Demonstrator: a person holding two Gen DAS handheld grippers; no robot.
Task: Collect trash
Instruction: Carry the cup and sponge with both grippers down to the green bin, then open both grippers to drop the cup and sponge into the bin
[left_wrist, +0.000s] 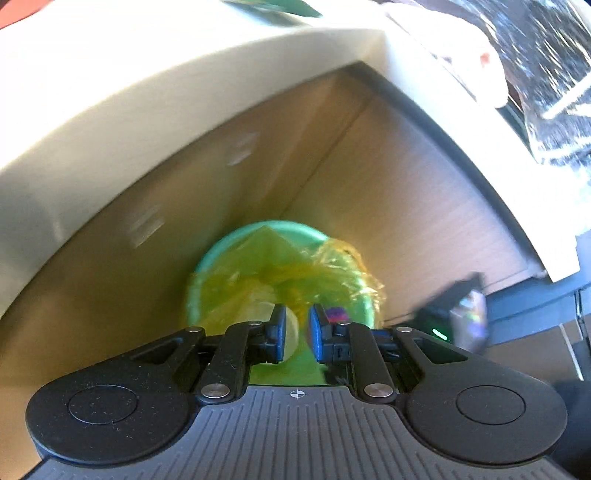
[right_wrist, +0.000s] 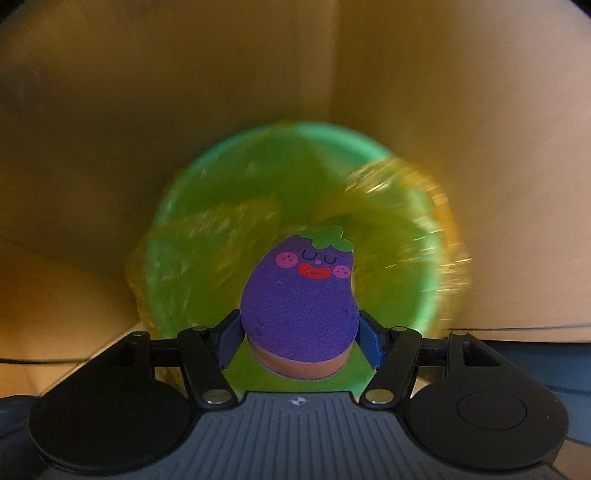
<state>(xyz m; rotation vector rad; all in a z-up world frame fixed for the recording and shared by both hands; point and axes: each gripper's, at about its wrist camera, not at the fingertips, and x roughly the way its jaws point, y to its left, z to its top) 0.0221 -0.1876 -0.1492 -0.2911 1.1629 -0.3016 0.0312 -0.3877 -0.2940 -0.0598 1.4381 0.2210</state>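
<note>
The right gripper (right_wrist: 299, 343) points down over a green bin (right_wrist: 402, 162) lined with a yellow bag (right_wrist: 424, 192), its jaws clamped on the sides of a purple eggplant-shaped sponge (right_wrist: 299, 299). The sponge hangs directly above the bin's mouth, its smiling face uppermost and its orange underlayer showing at the near edge.

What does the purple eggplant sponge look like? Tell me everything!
The eggplant sponge is a purple foam pad shaped like an eggplant, with a green leafy cap, closed eyes, pink cheeks and a red smile. Under the purple layer sits an orange-brown layer. The right tongs pinch it by its sides near the bottom end, so its face points away from the camera's base. It hangs above the green bin lined with a yellowish bag, not touching them as far as can be seen.
</note>
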